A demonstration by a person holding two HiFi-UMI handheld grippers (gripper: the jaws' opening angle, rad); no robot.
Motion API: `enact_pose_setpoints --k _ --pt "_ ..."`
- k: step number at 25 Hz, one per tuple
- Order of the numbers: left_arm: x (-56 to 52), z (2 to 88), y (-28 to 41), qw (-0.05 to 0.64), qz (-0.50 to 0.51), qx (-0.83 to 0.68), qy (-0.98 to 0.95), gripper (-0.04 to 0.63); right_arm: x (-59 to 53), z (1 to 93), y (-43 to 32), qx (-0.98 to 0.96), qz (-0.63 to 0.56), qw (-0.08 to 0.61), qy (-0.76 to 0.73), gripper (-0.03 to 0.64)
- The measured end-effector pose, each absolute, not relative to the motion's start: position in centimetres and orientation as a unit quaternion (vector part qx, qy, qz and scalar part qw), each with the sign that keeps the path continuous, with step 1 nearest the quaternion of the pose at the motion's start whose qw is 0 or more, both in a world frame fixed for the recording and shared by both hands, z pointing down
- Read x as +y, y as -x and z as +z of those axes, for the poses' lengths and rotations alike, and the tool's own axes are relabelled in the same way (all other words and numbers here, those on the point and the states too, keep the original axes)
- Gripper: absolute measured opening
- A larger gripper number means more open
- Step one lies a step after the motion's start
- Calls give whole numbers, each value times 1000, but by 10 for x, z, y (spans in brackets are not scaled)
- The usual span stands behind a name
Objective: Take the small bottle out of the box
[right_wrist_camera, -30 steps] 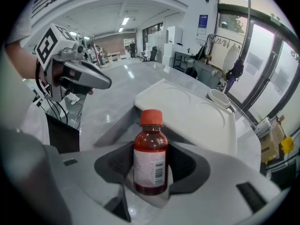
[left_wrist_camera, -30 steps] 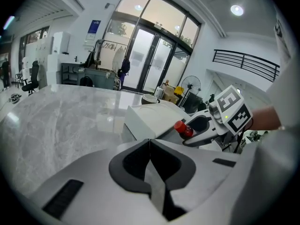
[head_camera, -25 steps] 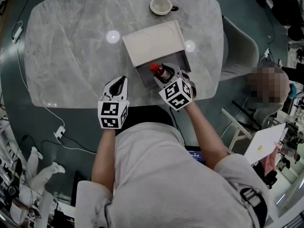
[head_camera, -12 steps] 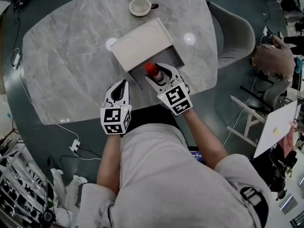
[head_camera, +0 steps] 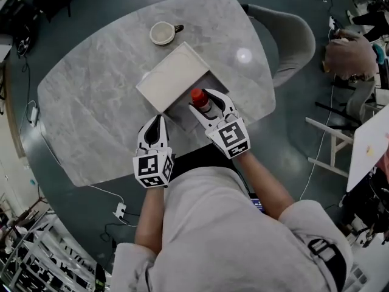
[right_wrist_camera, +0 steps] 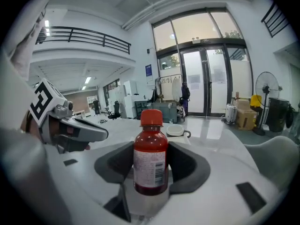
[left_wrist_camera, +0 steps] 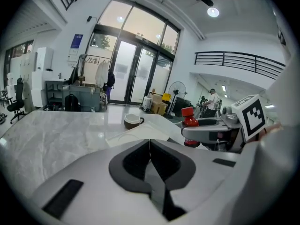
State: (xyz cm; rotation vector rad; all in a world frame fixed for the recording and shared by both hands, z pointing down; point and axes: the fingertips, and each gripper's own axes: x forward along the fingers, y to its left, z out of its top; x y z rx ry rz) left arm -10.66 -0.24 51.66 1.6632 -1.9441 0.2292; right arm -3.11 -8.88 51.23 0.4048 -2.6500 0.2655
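Note:
The small bottle, red with a red cap and a white label, stands upright between the jaws of my right gripper, which is shut on its body. It hangs over the near, open part of the white box, whose flat lid lies back toward the table's middle. The left gripper view shows the bottle raised off the marble table. My left gripper is shut and holds nothing, just left of the box near the table's front edge.
A cup stands on the table beyond the box. A grey chair is at the table's right side, with a person past it. Cables lie on the floor at the left.
The bottle, shut in my right gripper, has come up from lying tilted in the box to standing upright above it. My left gripper has stayed shut beside the box. The head view has swung round.

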Motion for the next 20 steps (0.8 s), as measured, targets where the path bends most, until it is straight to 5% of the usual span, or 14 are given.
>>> enact_pose_setpoints --k 20 --pt "-27 385 139 161 12 -769 -619 23 -112 373 44 -979 29 90 -182 232"
